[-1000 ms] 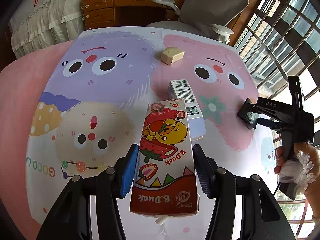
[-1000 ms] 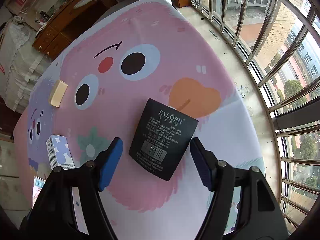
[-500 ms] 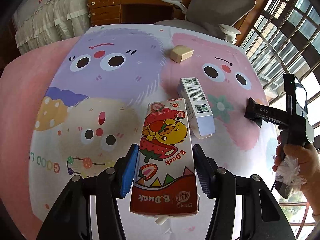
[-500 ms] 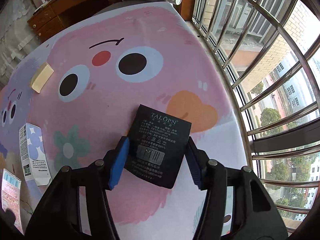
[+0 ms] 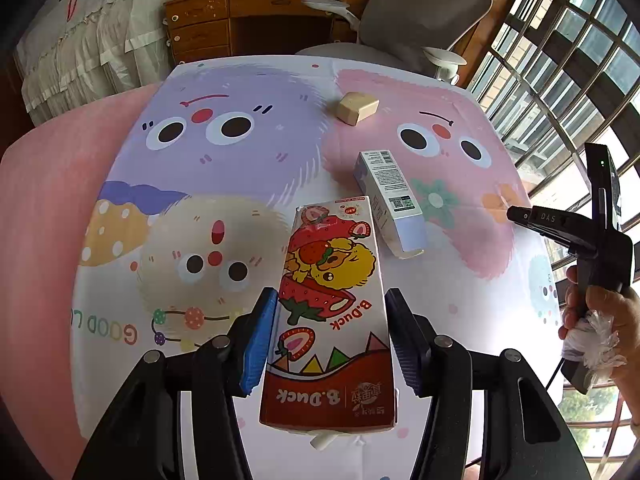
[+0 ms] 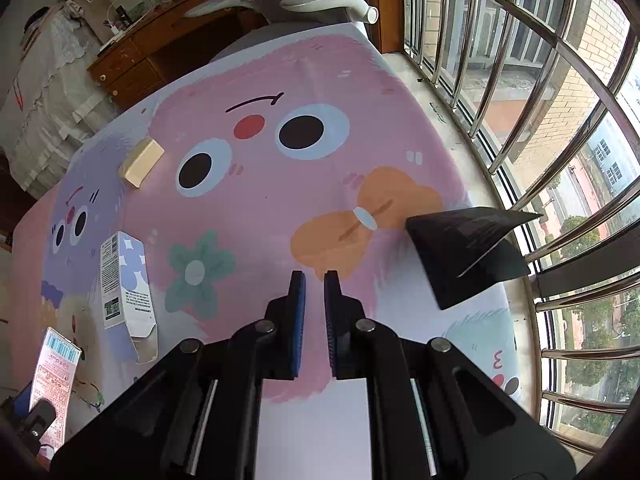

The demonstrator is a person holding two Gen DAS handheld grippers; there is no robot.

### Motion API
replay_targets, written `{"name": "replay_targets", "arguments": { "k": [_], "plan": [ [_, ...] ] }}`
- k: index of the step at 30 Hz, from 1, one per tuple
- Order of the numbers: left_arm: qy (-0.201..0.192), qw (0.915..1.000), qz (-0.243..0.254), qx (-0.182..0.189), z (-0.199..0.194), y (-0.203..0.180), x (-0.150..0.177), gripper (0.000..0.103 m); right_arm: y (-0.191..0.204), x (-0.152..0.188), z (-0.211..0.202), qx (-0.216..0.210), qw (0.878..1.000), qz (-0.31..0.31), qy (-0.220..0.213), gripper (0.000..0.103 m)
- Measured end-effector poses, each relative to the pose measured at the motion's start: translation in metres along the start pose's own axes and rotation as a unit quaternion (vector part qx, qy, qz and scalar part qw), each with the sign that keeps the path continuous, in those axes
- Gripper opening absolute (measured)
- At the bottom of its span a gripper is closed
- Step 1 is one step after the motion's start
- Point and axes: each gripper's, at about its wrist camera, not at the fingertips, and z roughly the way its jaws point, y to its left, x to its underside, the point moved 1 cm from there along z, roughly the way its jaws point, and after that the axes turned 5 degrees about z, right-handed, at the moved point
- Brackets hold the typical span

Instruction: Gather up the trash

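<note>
Left-hand gripper [image 5: 331, 292], black with blue pads, pinches a tall red and white strawberry drink carton printed "B.Duck" [image 5: 330, 320] between its two fingers, the pads set against the carton's long sides about halfway up its length. A short white straw end pokes out under the carton's near edge. Beneath it lies a pastel tablecloth printed with fuzzy cartoon faces [image 5: 224, 168]. Just beyond the carton's far end, a slim white and lilac cardboard box with barcodes [image 5: 390, 200] lies flat on that cloth, its near flap open. Farther back, well apart from both, sits a small tan rectangular block [image 5: 357, 108]. The right-hand gripper [image 6: 315, 276] has its blue-padded fingers drawn almost together, only a narrow slit between them and nothing in it. To its right, clear of the fingers and near the window-side edge of the table, is a flat black cardboard box [image 6: 464, 256], tilted with one corner raised toward the window bars; I cannot tell whether its lower edge touches the cloth. In the left wrist view the person's right hand [image 5: 600, 312] grips that gripper's handle along with a crumpled wad of clear plastic [image 5: 596, 340]. A grey office chair [image 5: 424, 12] and a brown wooden desk with drawers [image 5: 208, 24] stand behind the table, and metal window bars [image 6: 560, 80] run along its right side.
</note>
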Motion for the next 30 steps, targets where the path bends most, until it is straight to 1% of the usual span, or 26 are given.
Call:
{"name": "replay_targets", "arguments": {
  "k": [4, 6, 11, 15, 23, 27, 30],
  "plan": [
    [0.003, 0.9999, 0.004, 0.009, -0.005, 0.005, 0.008, 0.055, 0.008, 0.017, -0.026, -0.007, 0.999, -0.039, -0.018, 0.008],
    [0.005, 0.9998, 0.014, 0.014, -0.008, 0.005, 0.012, 0.055, 0.009, 0.026, -0.037, -0.013, 0.999, -0.046, -0.024, 0.007],
    [-0.002, 0.9987, 0.047, 0.019, -0.021, 0.002, 0.022, 0.055, 0.002, 0.046, -0.062, -0.017, 0.999, -0.033, -0.039, 0.007],
    [-0.003, 0.9983, 0.053, 0.023, -0.027, 0.002, 0.027, 0.055, -0.008, 0.059, -0.074, -0.021, 0.999, -0.019, -0.039, 0.007],
    [-0.005, 0.9969, 0.067, 0.039, -0.04, -0.014, 0.033, 0.055, -0.025, 0.082, -0.101, -0.052, 0.998, -0.002, -0.042, 0.007],
    [-0.01, 0.9967, 0.071, 0.036, -0.045, -0.02, 0.035, 0.055, -0.02, 0.087, -0.109, -0.071, 0.997, -0.005, -0.043, 0.007],
    [-0.016, 0.9976, 0.06, 0.03, -0.047, -0.018, 0.034, 0.055, -0.008, 0.088, -0.109, -0.082, 0.996, -0.026, -0.04, 0.007]
  ]
}}
